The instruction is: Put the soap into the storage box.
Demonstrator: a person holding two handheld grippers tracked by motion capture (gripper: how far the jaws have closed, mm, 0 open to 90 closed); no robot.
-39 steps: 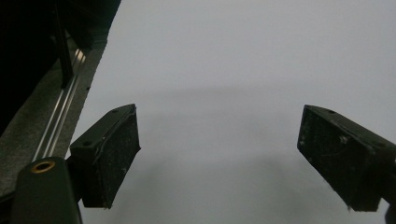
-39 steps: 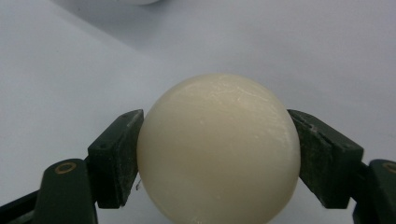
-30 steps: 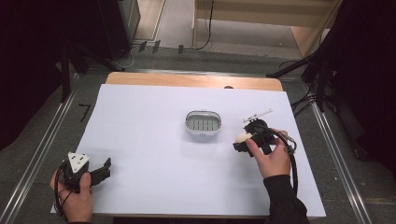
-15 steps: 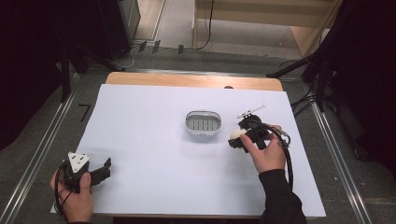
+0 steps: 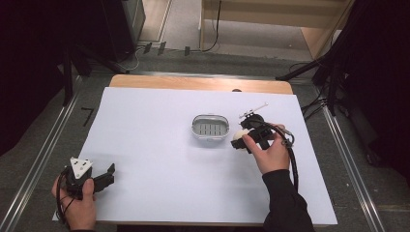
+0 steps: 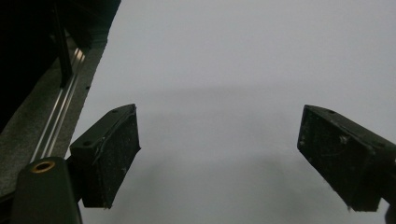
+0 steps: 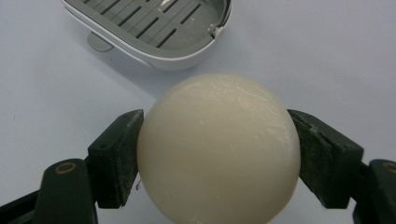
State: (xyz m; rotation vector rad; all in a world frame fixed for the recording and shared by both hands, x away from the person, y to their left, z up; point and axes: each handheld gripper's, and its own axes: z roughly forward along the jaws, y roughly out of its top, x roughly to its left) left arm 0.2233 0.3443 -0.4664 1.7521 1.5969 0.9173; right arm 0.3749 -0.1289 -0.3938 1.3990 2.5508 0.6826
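Note:
A round cream soap bar [image 7: 217,147] sits between the jaws of my right gripper [image 7: 217,158], whose pads press on both its sides. In the high view that gripper [image 5: 241,137] and the soap [image 5: 240,134] hover just right of a grey and white soap dish [image 5: 210,127] with a slotted tray. The same dish [image 7: 154,28] lies close ahead in the right gripper view. My left gripper [image 5: 109,175] rests at the near left corner of the table, its jaws wide apart. Only white table surface lies between its jaws [image 6: 219,163].
White paper [image 5: 159,145] covers the table, with a strip of bare wood [image 5: 193,83] along the far edge. Metal rails [image 5: 46,145] run down both sides. A cable [image 5: 292,164] trails from the right gripper along the person's forearm.
My right gripper has carried the soap to the left, closer to the dish. The left gripper has stayed where it was.

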